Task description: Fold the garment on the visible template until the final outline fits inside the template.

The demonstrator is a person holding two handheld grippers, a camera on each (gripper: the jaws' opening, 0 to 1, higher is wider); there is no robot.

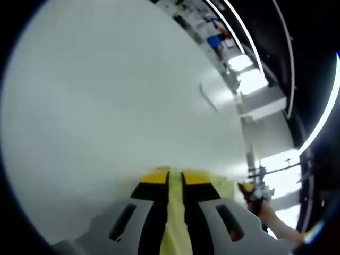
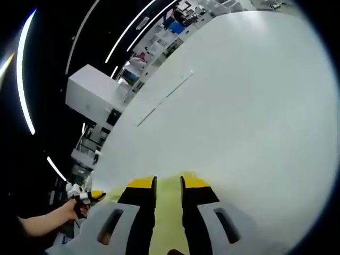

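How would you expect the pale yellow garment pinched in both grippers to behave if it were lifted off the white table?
The pale yellow garment would probably hang limp: it is thin enough to sit between each gripper's nearly closed jaws. It likely weighs little. It could slide easily on the smooth white table.

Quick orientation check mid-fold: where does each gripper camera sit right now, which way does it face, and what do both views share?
Left gripper view: rides on the left gripper, facing forward over the white table; its jaws pinch pale yellow fabric; the person's other hand shows at lower right.
Right gripper view: rides on the right gripper, facing across the same white table toward a white box; its jaws pinch yellow fabric; a hand shows at lower left.
Shared: table, fabric, dark room with light strips.
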